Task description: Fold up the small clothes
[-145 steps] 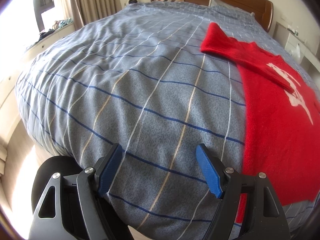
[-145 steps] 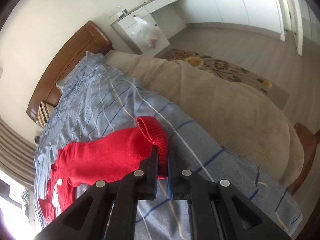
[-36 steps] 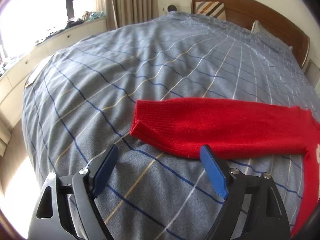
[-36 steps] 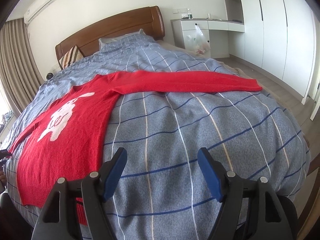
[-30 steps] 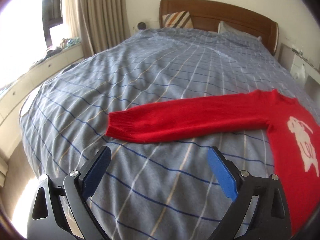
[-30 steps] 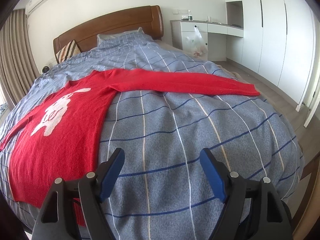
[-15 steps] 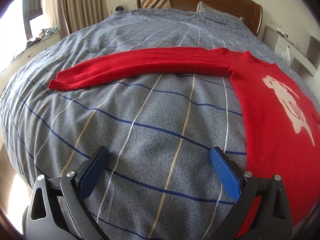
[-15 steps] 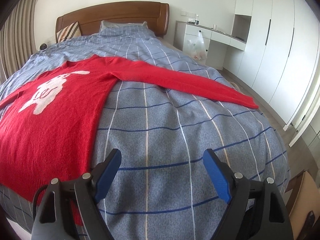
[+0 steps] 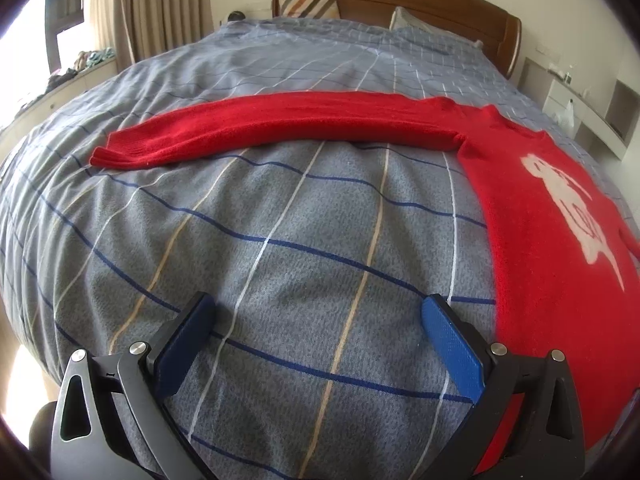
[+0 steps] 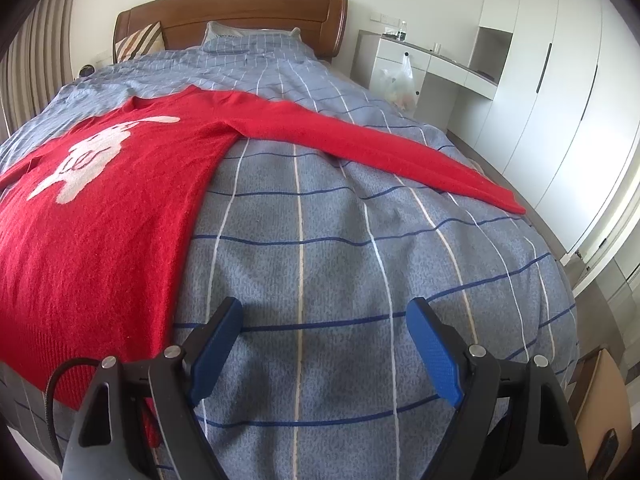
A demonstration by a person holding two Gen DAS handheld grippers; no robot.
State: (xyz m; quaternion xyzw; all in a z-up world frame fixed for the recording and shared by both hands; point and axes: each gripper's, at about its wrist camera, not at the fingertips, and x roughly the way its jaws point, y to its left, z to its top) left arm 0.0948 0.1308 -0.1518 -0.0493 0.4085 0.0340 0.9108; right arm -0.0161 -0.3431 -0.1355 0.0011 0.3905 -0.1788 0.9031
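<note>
Two tongs (image 9: pixel 316 332) (image 10: pixel 324 328) spread, sweater (image 10: pixel 100 216) flat on bed (image 10: pixel 340 272)

Red sweater (image 9: pixel 536 216) is fuzzy matt knit, ribbed at the sleeve cuff (image 9: pixel 116 152); white animal motif (image 10: pixel 92 160) is knitted in, same soft nap. Bed cover (image 9: pixel 280 240) is matt woven cloth with a speckled grey-blue texture and thin printed stripes. Headboard (image 10: pixel 240 12) is brown wood with a smooth semi-gloss finish. Left gripper (image 9: pixel 316 340) and right gripper (image 10: pixel 324 332) have matt black plastic-looking frames, shiny metal rivets, and blue finger pads (image 9: pixel 452 348) with a fine dotted rubbery texture. Wardrobe doors (image 10: pixel 560 80) are smooth white panels. Bag (image 10: pixel 396 80) on the desk is thin translucent plastic. Curtains (image 9: pixel 152 4) are beige pleated fabric.
</note>
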